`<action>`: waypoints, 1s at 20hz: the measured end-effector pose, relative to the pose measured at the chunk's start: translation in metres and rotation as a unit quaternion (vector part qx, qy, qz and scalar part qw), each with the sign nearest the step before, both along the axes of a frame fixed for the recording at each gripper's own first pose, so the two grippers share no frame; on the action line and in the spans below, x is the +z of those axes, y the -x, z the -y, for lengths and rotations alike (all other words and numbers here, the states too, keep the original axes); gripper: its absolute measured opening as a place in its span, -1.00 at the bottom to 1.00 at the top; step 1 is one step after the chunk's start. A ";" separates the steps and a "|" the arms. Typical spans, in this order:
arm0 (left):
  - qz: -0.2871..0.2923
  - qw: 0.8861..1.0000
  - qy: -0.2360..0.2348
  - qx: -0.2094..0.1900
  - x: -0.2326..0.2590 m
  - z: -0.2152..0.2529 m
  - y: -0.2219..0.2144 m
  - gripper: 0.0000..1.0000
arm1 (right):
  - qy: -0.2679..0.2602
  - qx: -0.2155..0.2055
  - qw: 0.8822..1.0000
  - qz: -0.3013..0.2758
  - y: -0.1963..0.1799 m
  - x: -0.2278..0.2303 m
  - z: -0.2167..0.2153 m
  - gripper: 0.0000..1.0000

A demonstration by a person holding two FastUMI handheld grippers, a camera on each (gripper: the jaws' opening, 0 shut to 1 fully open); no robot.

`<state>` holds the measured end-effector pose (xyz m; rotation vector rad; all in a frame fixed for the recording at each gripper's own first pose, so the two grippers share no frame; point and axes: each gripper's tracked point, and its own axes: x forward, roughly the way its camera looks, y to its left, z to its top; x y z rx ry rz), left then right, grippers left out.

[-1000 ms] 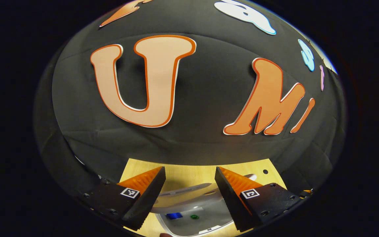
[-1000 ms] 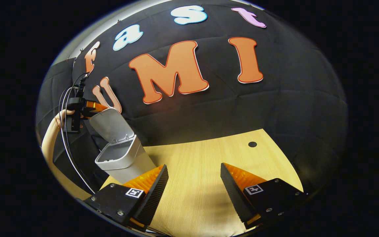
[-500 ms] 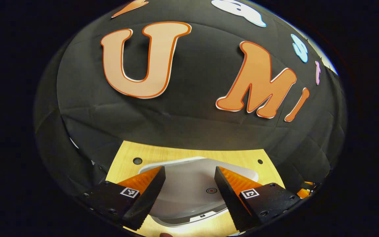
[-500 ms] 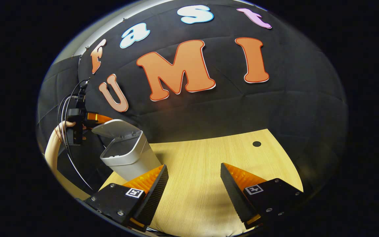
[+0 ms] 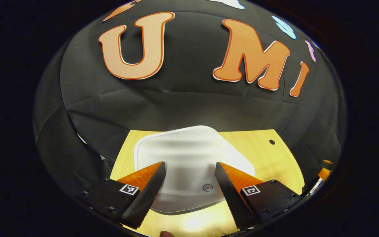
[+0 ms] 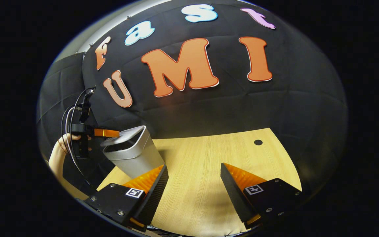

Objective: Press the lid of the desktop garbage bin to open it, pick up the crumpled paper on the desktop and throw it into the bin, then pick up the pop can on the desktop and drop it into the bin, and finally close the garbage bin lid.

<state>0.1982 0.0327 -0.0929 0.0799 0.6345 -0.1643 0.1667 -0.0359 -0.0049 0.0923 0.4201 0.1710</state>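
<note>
With your left tool (image 5: 189, 184) spread over the pale grey plastic bin lid (image 5: 189, 154), nearly down, press flat until it latches.

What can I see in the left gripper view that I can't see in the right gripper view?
Left gripper view: the lid flat from above, with a small red dot near its front edge, and the left tool open over it. Right gripper view: the bin from the side, the lid a crack short of shut, a hand holding the left tool at the lid, and the right tool open over the table. Both: the pale lid, the wooden table and the wall.
</note>
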 end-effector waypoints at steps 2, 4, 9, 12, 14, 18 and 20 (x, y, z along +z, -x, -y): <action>-0.003 1.000 -0.013 -0.001 -0.011 0.000 0.007 0.96 | -0.003 0.001 1.000 -0.002 0.000 -0.002 0.002 0.90; 0.013 1.000 -0.016 -0.001 -0.008 0.003 0.007 0.96 | -0.005 0.002 1.000 -0.006 0.001 -0.005 0.005 0.91; 0.031 0.999 -0.025 -0.003 -0.010 0.003 0.014 0.96 | -0.010 0.005 1.000 -0.015 0.001 -0.012 0.009 0.91; 0.050 0.998 -0.027 -0.002 -0.012 0.005 0.015 0.96 | -0.012 0.007 1.000 -0.019 -0.001 -0.015 0.010 0.91; 0.071 0.997 -0.038 -0.004 -0.012 0.005 0.015 0.96 | -0.012 0.008 1.000 -0.020 -0.002 -0.015 0.012 0.91; 0.099 0.995 -0.020 0.006 -0.015 0.006 0.014 0.96 | -0.010 0.011 1.000 -0.024 -0.002 -0.021 0.013 0.91; 0.101 0.995 -0.023 0.005 -0.016 0.004 0.015 0.96 | -0.008 0.013 1.000 -0.027 -0.002 -0.023 0.011 0.91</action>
